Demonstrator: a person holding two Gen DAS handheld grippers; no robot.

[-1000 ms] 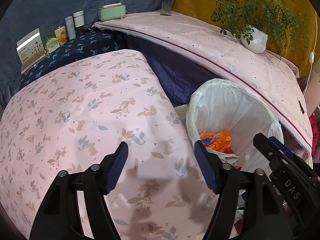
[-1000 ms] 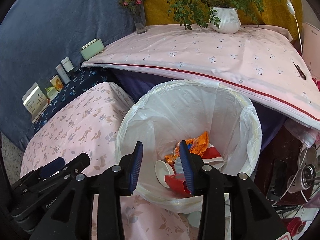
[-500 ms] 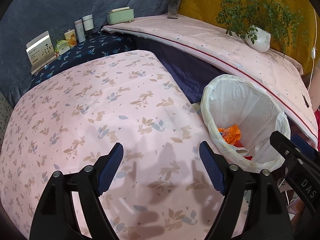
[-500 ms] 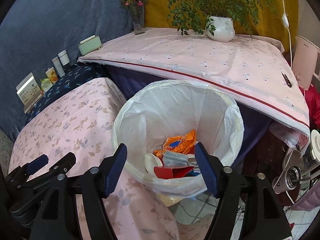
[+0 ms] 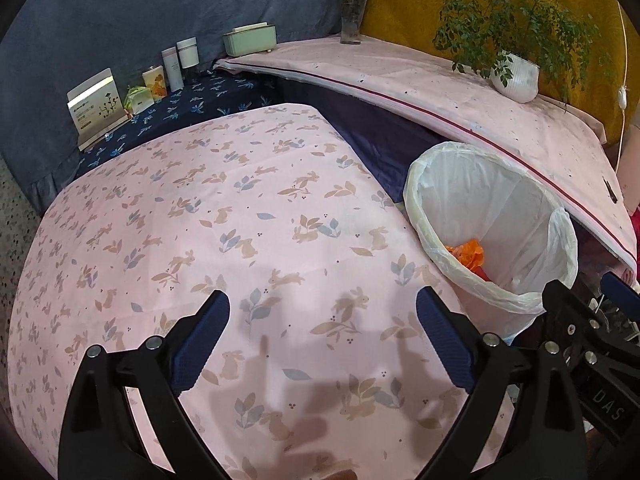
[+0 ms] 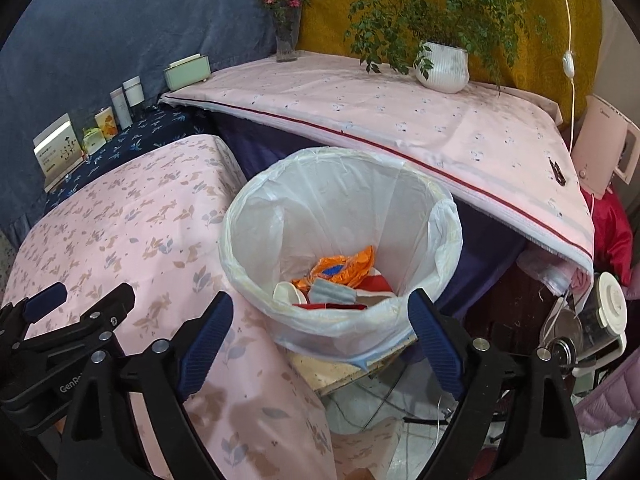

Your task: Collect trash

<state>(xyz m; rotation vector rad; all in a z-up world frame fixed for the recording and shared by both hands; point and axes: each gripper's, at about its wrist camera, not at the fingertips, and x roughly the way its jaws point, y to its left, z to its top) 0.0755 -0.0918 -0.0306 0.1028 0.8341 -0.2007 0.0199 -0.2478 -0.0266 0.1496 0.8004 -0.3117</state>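
A bin lined with a white plastic bag [image 6: 440,216] stands beside the pink rabbit-print table [image 6: 132,236]. Inside it lie an orange wrapper [image 6: 344,268], a white cup [image 6: 286,292], a grey piece and red packaging. My right gripper [image 6: 320,328] is open and empty, held above and in front of the bin. My left gripper [image 5: 322,340] is open and empty over the pink table [image 5: 200,220]. The bin also shows in the left wrist view [image 5: 520,208], at the right, with the orange wrapper [image 5: 470,254] in it.
A second pink-clothed table [image 6: 400,120] behind the bin holds a white plant pot [image 6: 442,66] and a flower vase [image 6: 286,40]. Small bottles and boxes [image 5: 168,68] line a dark blue cloth at the back left. Appliances and cables [image 6: 592,320] crowd the floor at the right.
My right gripper has opened wide and pulled back up from the bin. My left gripper has drawn back over the pink table and opened a little wider.
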